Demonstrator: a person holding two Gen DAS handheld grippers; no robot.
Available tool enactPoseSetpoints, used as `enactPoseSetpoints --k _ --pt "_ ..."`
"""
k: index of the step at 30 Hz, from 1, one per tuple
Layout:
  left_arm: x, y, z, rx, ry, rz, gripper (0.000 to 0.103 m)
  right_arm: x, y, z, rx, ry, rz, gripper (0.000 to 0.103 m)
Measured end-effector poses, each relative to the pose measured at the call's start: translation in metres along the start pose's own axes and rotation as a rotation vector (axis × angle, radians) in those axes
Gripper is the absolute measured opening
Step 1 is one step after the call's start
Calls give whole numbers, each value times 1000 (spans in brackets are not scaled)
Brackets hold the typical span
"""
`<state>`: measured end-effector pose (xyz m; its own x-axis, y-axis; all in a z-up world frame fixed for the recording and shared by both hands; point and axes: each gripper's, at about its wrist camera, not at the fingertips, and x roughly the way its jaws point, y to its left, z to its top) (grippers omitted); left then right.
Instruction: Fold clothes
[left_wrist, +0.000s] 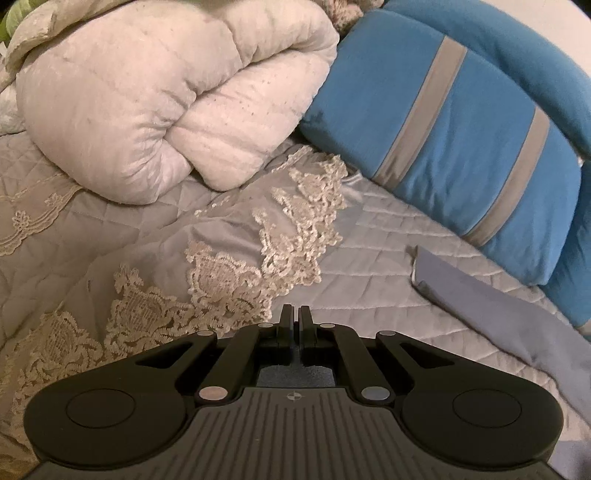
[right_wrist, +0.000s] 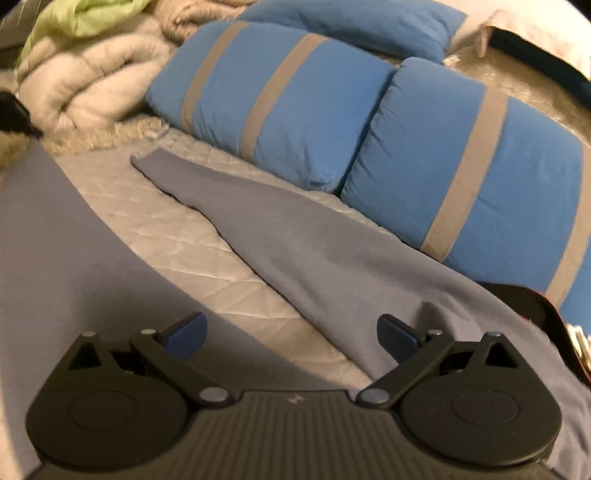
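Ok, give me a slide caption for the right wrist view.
Right gripper open above a grey-blue garment spread on the quilted bedspread, blue striped pillows behind.

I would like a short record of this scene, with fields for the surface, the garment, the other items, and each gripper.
surface: quilted grey bedspread with a lace trim
garment: grey-blue garment, spread flat on the bedspread, one long part reaching toward the pillows
other items: blue striped pillows, rolled cream comforter, green cloth at the far back
left gripper: jaws shut, nothing seen between them, above the bedspread
right gripper: jaws wide open, above the garment, holding nothing
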<state>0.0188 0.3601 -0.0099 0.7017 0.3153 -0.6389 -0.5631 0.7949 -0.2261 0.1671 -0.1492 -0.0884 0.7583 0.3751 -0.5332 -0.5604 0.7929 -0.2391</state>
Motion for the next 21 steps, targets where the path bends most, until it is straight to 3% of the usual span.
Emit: enactPoseSetpoints --k 3,9,15,16,18,21 --pt "-10 5 1 -20 -39 -45 2 18 3 0 -61 39 37 93" --pt "-44 15 6 -89 -132 -169 2 28 6 -4 -153 64 157 90" --pt "-76 23 9 -103 -172 -240 2 39 -13 -2 -57 119 284 84" --pt "-79 23 9 -92 -173 -237 2 41 -18 -3 -30 131 317 80" --pt "-82 24 8 -78 -168 -230 2 43 -26 -3 39 146 407 36" --pt "-77 24 8 -69 -146 -200 2 34 -17 -1 23 135 404 7"
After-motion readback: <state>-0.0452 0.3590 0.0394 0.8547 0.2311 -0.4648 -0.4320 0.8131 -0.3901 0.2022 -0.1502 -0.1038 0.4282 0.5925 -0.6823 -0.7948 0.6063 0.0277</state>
